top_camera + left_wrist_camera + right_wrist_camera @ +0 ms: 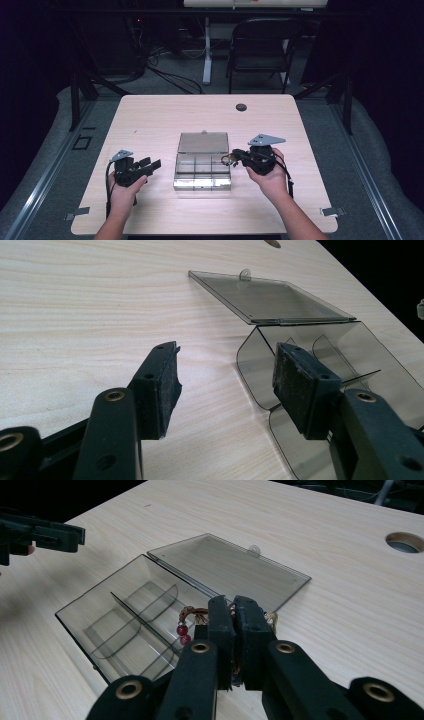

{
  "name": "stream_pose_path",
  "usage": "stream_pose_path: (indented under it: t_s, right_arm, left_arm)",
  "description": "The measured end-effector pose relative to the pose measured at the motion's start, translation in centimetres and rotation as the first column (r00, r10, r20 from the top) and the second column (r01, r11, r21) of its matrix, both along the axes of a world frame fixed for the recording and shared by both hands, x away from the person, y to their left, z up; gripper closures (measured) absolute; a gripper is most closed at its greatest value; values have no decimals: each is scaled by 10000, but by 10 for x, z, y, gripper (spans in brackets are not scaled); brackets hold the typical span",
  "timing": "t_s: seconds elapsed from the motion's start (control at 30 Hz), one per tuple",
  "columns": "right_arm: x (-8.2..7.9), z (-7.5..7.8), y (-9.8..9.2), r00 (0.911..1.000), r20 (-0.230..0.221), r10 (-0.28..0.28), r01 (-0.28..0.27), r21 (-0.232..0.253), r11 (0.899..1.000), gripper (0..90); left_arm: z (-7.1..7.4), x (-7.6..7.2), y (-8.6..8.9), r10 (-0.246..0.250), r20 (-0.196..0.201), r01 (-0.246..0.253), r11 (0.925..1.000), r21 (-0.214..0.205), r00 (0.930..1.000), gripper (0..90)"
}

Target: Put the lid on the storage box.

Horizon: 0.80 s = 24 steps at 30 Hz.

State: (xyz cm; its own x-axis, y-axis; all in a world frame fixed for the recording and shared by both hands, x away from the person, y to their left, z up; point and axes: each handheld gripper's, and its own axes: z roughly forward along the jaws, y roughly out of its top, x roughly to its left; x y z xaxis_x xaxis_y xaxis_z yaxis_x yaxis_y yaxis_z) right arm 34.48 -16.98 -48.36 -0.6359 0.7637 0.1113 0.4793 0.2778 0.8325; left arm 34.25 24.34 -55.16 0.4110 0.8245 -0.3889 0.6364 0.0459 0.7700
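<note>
bracelet [192,622]: brown cord with red beads, pinched in the closed jaws of the right gripper [239,157], over the box's right edge | left gripper [150,165]: jaws open, empty, left of box | clear compartment box [202,172]: mid-desk [150,115], lid [202,142] flat behind

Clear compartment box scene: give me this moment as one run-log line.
box: lid open, flat on table | right gripper: shut on beaded cord bracelet, at box's edge | left gripper: open, holding nothing, beside box
</note>
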Motion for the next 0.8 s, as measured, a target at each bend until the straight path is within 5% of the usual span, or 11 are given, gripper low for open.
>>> stream_pose_path:
  t_s: [0.8]
  right_arm:
    - [16,8,46,9966,-35,818,-818,-101,9966,866]
  left_arm:
    - [-1,1,4,88,-24,-88,10000,43,10000,439]
